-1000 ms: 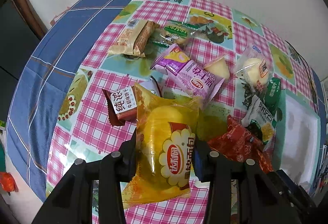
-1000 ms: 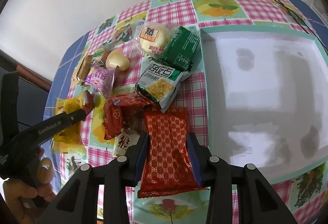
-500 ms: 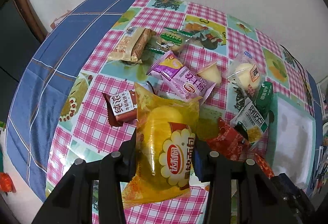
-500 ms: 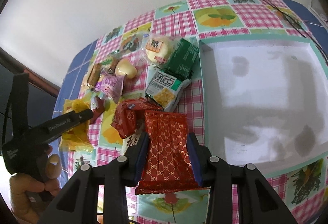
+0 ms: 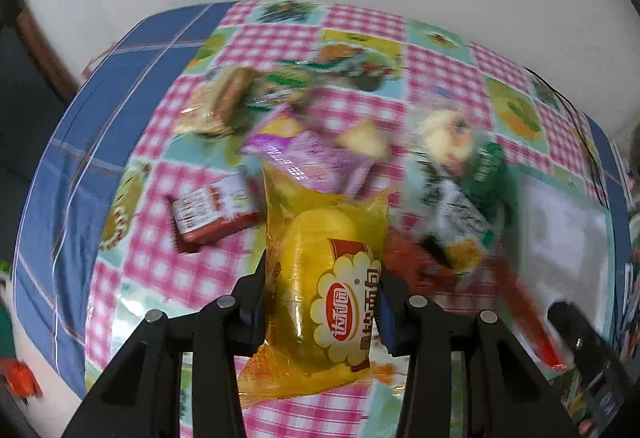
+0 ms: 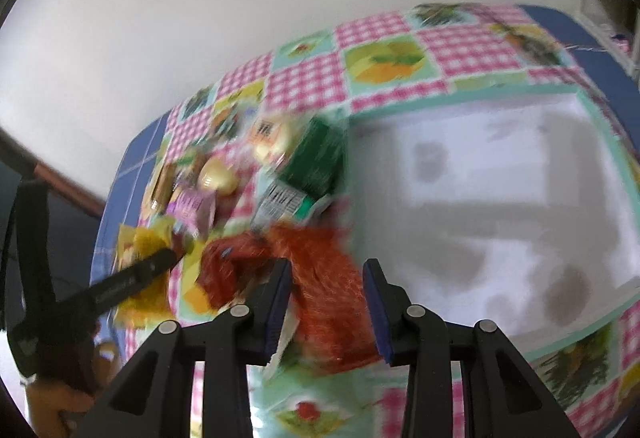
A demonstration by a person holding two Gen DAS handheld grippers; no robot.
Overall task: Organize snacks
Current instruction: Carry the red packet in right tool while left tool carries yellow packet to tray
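Mid-carry step, I'd say: both claws loaded, drop-off not yet made.

Left claw (image 5: 322,308) is clamped on the yellow pack (image 5: 326,274), bottom centre of the left view. Right claw (image 6: 326,304) is closed on the red pack (image 6: 326,290), bottom centre of the right view; frame is smeared, but the pads look pressed on its sides.

Tray (image 6: 608,141) fills the right half of the right view, white inside, teal rim, nothing in it that I can see. In the left view it sits at the right edge.

Next move, my read: swing the red pack right over the near rim and open above the floor, then bring yellow across. Risk: the red pack hangs below the pads and could catch the rim.

Yellow pack: clear film, round yellow cake inside, red-and-white logo low on the front. Soft, so it'll squash under hard clamping. Red pack: flat foil, fine gold pattern.

Loose snacks (image 5: 308,153) are clustered mid-frame on the cloth (image 5: 360,37), left of the tray.
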